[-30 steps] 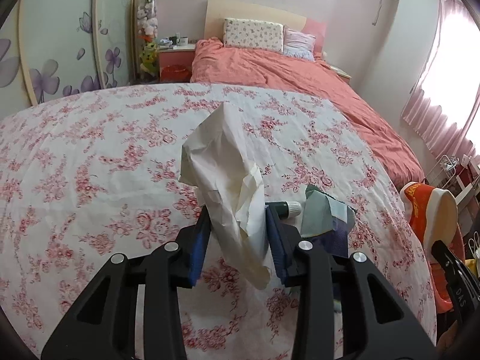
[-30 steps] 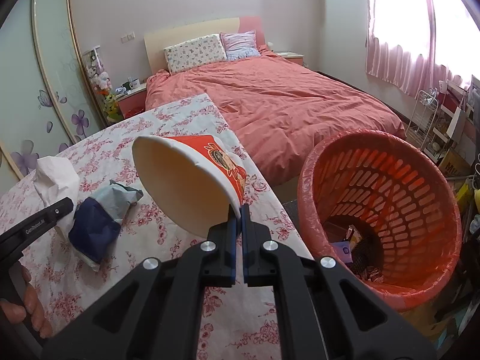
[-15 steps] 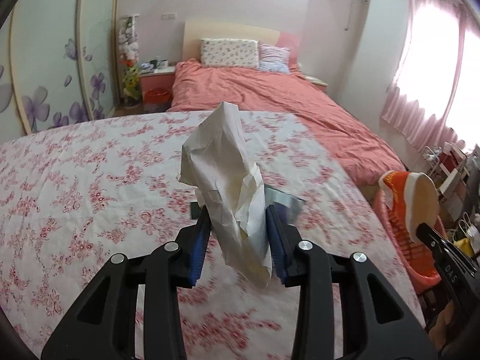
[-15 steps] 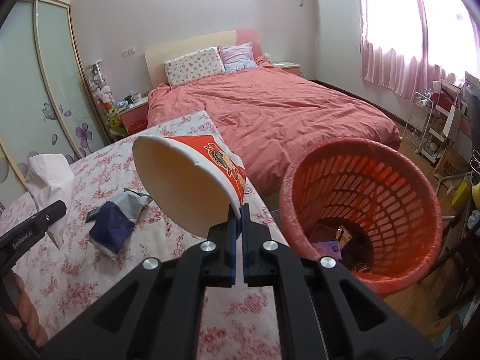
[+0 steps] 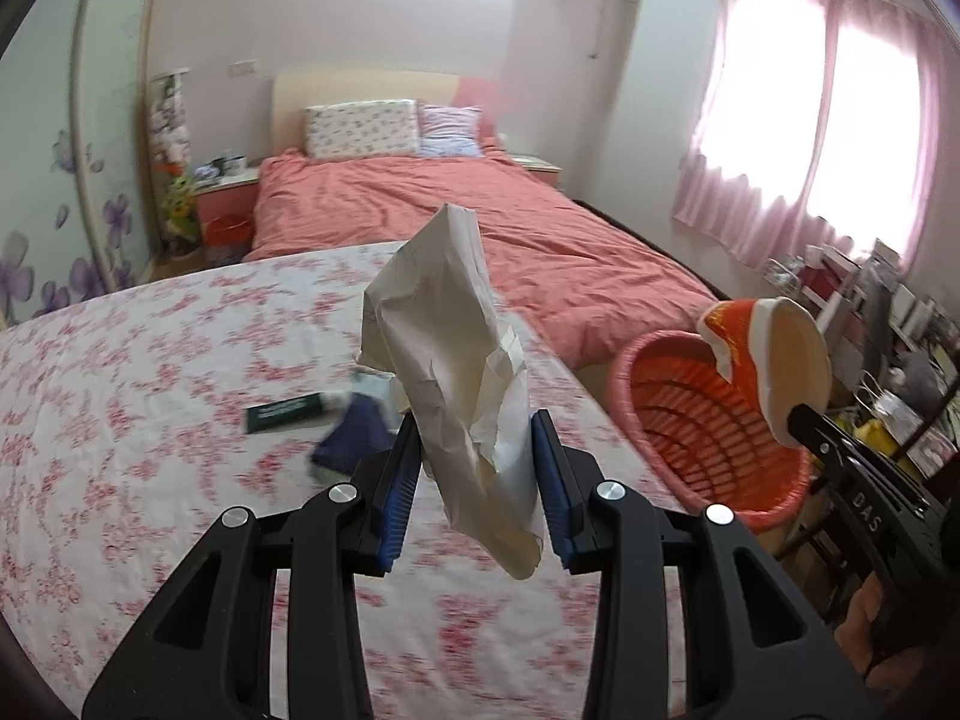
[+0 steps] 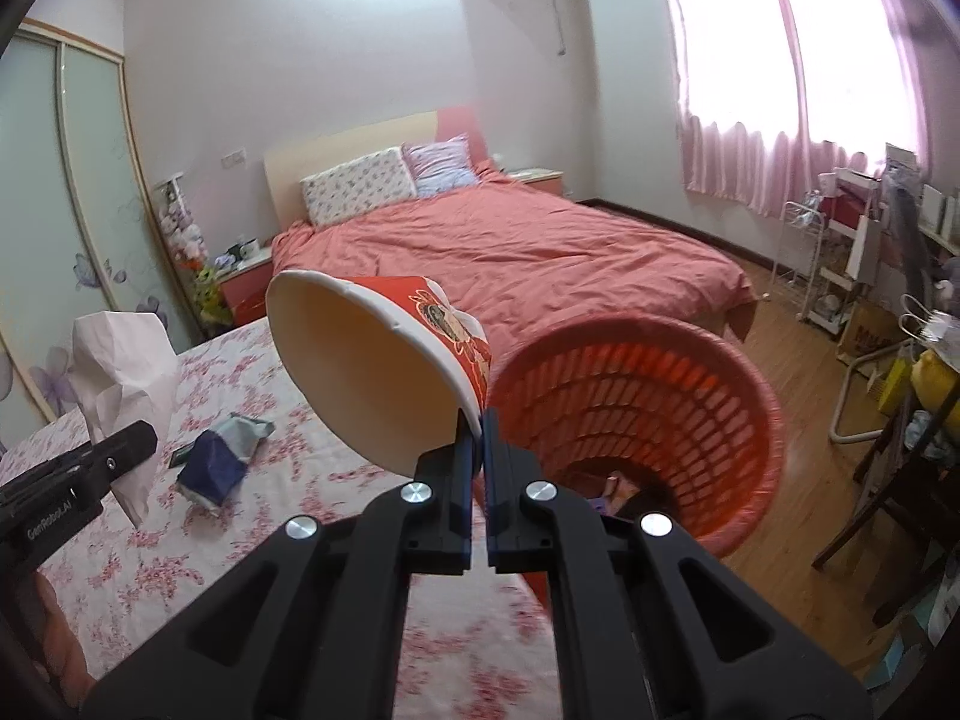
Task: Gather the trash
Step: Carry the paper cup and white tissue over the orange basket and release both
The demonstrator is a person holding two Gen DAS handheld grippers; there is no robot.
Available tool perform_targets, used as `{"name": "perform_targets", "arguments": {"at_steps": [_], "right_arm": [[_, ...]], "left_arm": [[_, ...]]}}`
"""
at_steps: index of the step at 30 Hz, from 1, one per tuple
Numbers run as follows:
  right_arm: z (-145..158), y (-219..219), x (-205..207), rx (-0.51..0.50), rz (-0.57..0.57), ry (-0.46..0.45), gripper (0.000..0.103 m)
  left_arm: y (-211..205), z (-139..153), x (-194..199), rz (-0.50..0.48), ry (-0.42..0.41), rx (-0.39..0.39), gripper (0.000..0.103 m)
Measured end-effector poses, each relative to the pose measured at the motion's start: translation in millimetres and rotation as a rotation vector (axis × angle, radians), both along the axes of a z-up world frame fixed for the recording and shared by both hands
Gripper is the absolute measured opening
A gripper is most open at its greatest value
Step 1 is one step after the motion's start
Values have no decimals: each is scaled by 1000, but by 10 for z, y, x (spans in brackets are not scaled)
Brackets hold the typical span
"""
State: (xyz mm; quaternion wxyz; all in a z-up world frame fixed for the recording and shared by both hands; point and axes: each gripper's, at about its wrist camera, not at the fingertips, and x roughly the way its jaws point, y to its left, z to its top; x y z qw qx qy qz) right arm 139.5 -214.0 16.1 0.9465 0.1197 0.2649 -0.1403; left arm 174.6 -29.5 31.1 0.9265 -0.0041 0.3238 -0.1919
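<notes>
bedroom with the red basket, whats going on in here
A person is clearing trash off a floral-covered table with a claw in each hand. The left claw grips crumpled paper; the right claw pinches a paper bowl by its rim beside the red basket. A dark wrapper remains on the table.

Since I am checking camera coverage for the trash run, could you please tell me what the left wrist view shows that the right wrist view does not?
Only the left wrist view shows the left gripper from behind, its blue pads clamping the crumpled paper, and the whole dark green flat packet on the floral cloth.

Only the right wrist view shows the right gripper pinching the cup's rim, trash at the basket's bottom, and the wooden floor.

Both show the red paper cup, the red basket, the dark blue wrapper and the bed.
</notes>
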Motion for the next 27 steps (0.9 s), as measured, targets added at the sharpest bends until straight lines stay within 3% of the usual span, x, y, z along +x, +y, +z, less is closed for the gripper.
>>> {"name": "perform_targets", "arguments": {"at_steps": [15,27], "right_arm": [[-133,-790,-215,82,-149,-26,4],[-310,-1334,-44,150,-205,-50,4]], "left_arm": [[-953,-81,-69,-187,20,-23,37],[-1639,-286,33,-300,61,-11,37]]}}
